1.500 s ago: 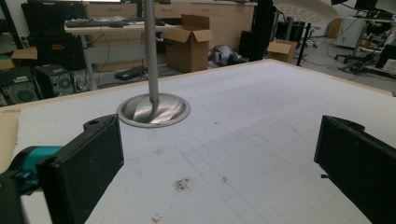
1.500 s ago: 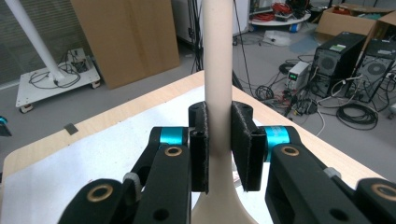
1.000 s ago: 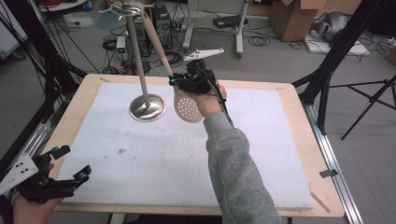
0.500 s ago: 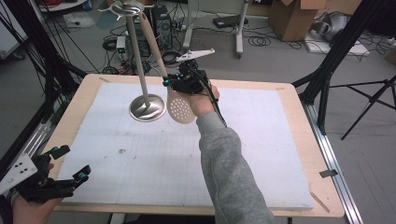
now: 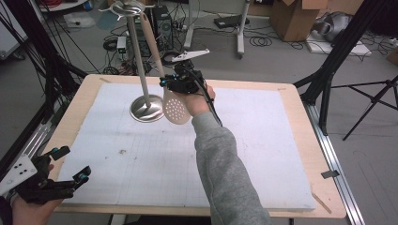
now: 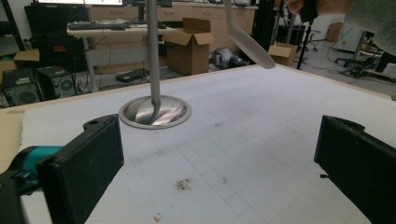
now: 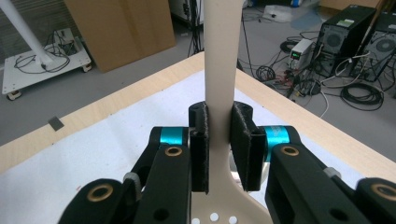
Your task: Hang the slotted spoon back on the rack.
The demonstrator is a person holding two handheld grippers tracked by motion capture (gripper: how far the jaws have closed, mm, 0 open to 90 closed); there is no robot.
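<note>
A beige perforated spatula (image 5: pixel 177 110) hangs head down above the white mat, its long handle (image 7: pixel 223 56) slanting up toward the top of a metal stand. My right gripper (image 5: pixel 165 83) is shut on the handle just above the head, with both pads (image 7: pixel 200 140) pressed on it. The stand has a round steel base (image 5: pixel 146 108) and a tall pole (image 5: pixel 137 51) with hooks on top (image 5: pixel 126 8). My left gripper (image 5: pixel 72 161) rests at the near left corner of the table, jaws wide open and empty. In the left gripper view the stand base (image 6: pixel 155 112) lies ahead.
A white gridded mat (image 5: pixel 263 140) covers the wooden table (image 5: pixel 305 122). Black frame posts (image 5: pixel 42 61) stand at the left, tripod legs (image 5: pixel 356 89) at the right. Computers, cables and cardboard boxes (image 5: pixel 293 16) lie on the floor beyond the far edge.
My right gripper has shifted slightly left with the spatula, bringing its head closer to the stand's base and pole. The left gripper has stayed where it was.
</note>
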